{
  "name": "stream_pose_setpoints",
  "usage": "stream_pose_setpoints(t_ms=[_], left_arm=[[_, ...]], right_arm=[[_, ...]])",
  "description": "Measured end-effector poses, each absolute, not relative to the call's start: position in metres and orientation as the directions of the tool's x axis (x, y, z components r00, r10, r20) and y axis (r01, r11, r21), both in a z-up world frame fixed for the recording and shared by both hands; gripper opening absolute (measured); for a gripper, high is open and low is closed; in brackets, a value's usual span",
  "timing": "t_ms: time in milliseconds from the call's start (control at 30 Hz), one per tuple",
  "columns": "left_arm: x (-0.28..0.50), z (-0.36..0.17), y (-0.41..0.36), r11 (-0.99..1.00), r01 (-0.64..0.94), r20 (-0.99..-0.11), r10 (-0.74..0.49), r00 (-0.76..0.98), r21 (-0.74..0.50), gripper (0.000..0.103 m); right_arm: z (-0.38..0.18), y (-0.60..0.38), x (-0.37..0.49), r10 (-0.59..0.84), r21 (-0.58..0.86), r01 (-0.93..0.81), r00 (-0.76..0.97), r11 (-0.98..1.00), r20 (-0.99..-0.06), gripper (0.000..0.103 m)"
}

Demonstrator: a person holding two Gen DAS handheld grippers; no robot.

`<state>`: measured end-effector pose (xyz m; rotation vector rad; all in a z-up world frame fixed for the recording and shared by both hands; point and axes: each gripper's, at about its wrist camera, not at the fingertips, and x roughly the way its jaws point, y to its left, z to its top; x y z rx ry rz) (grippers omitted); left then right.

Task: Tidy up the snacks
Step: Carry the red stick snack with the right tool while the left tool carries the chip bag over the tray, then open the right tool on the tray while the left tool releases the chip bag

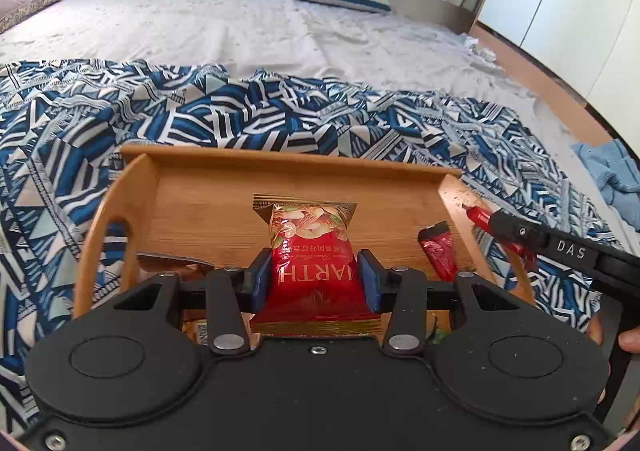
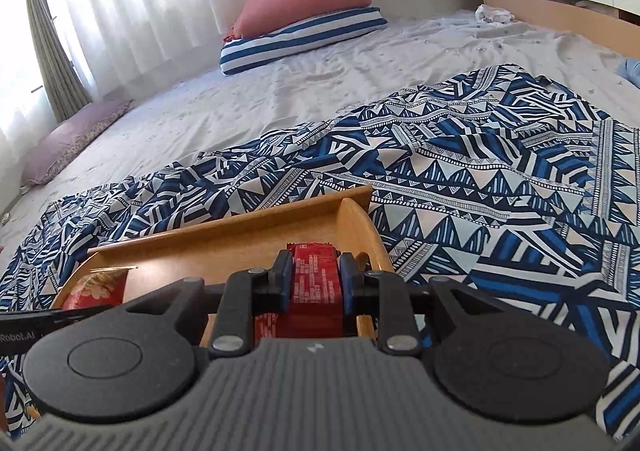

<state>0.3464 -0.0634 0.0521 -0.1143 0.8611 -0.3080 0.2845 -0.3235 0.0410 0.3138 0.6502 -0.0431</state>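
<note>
My left gripper (image 1: 312,275) is clamped on the red nut snack pouch (image 1: 310,247), whose long axis runs straight ahead along the fingers, over the floor of the bamboo tray (image 1: 208,219). My right gripper (image 2: 314,281) pinches a dark red wrapped snack bar (image 2: 314,283) at the tray's right end. I judge the left nearer the open middle, so it sets down first.

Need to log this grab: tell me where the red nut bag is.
In the left wrist view, the red nut bag sits centre, pinched by the left gripper over the wooden tray.
</note>
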Motion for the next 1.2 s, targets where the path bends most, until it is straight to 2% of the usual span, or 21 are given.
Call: stream_pose_setpoints(t_ms=[367, 1200], left_arm=[[0.363, 0.031, -0.076, 0.959, 0.209, -0.746, -0.28, 0.605, -0.19, 0.043], [0.368, 0.019, -0.076, 0.965, 0.206, -0.756, -0.256, 0.602, -0.163, 0.043]], right_arm=[[0.024, -0.311, 0.307, 0.049, 0.208, 0.103, 0.786, 0.973, -0.616, 0.029], [0.006, -0.309, 0.322, 0.062, 0.215, 0.104, 0.759, 0.971, -0.648, 0.03]])
